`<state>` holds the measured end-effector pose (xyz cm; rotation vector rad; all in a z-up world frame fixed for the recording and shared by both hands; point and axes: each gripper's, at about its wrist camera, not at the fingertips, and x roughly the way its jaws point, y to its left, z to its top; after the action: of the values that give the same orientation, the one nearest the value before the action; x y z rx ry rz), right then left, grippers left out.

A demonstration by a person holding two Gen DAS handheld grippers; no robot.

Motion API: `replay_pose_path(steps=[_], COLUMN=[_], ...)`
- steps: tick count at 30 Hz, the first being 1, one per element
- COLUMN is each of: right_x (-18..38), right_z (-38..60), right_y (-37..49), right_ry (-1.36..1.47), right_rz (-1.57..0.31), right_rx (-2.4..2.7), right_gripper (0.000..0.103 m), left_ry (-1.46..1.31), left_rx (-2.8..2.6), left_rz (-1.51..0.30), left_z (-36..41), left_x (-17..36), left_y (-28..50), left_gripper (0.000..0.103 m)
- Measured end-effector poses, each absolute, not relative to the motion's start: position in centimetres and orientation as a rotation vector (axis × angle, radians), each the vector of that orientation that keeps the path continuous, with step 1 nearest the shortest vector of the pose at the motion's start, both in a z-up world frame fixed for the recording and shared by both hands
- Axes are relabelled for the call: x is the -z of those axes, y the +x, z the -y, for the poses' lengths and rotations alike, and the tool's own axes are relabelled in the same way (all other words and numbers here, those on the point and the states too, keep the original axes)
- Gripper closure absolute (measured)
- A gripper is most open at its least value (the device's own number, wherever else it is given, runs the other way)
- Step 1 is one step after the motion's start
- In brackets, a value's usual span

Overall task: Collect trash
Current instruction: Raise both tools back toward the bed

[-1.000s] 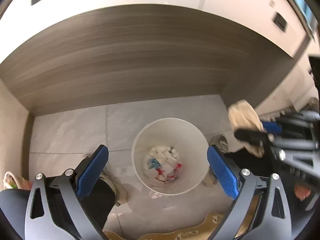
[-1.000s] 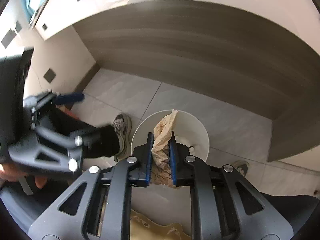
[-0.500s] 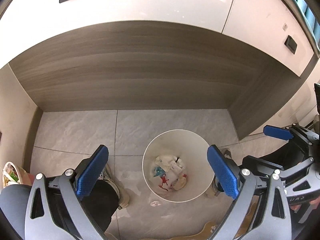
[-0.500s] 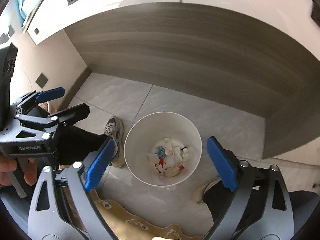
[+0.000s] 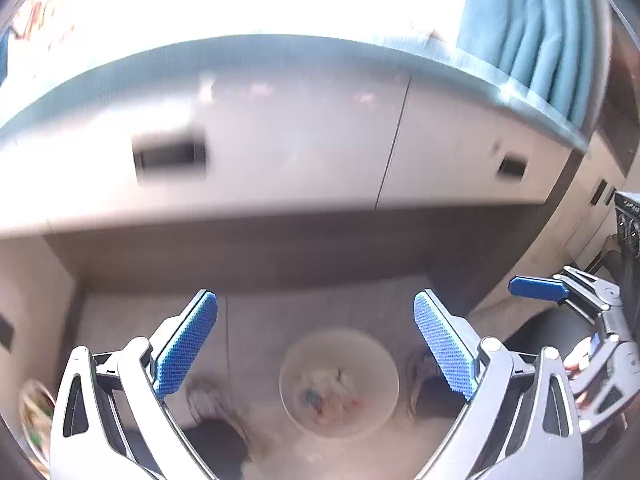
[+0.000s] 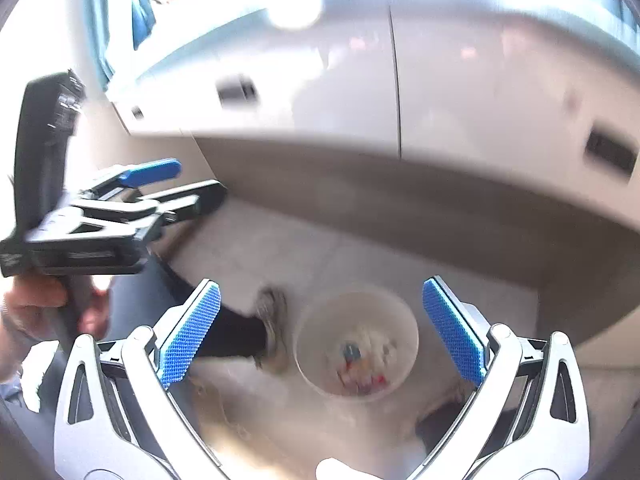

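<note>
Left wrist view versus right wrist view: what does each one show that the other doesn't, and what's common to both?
Only the left wrist view shows the teal curtain and the colourful item at the lower left edge. Only the right wrist view shows the hand holding the left gripper. Both show the white bin with trash inside, the cabinet doors and open jaws.

Motion blur smears both views. The trash (image 5: 320, 394) inside the bin (image 5: 339, 343) shows only as blue, red and pale smudges, pieces impossible to tell apart. A shoe (image 6: 274, 328) beside the bin is streaked. The left gripper (image 6: 188, 184), seen sideways, hides its fingertip gap.
</note>
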<state>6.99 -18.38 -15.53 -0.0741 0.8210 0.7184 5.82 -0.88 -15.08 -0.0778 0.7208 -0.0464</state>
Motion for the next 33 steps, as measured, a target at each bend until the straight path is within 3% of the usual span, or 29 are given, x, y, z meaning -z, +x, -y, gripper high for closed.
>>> replay_pose_path(steps=[7, 13, 21, 33], right_x=[2.8, -2.8, -5.5, -2.6], right_z=[20.6, 20.4, 18.9, 16.3], right_y=[9.8, 15.7, 28.2, 47.2], right_ry=[-0.094, -0.142, -0.102, -0.142], right_rz=[-0.571, -0.531, -0.614, -0.709], right_rx=[-0.643, -0.541, -0.478, -0.364], right_gripper=[0.005, 0.005, 0.005, 0.005], left_ry=[0.02, 0.024, 0.017, -0.009], left_rx=[0.053, 0.05, 0.027, -0.013], left_rz=[-0.652, -0.653, -0.667, -0.737], left_z=[1.2, 1.0, 0.2, -2.2], left_x=[4.9, -0.4, -3.5, -2.5], left_y=[10.5, 16.5, 26.1, 42.9], left_gripper=[0.006, 0.006, 0.006, 0.006])
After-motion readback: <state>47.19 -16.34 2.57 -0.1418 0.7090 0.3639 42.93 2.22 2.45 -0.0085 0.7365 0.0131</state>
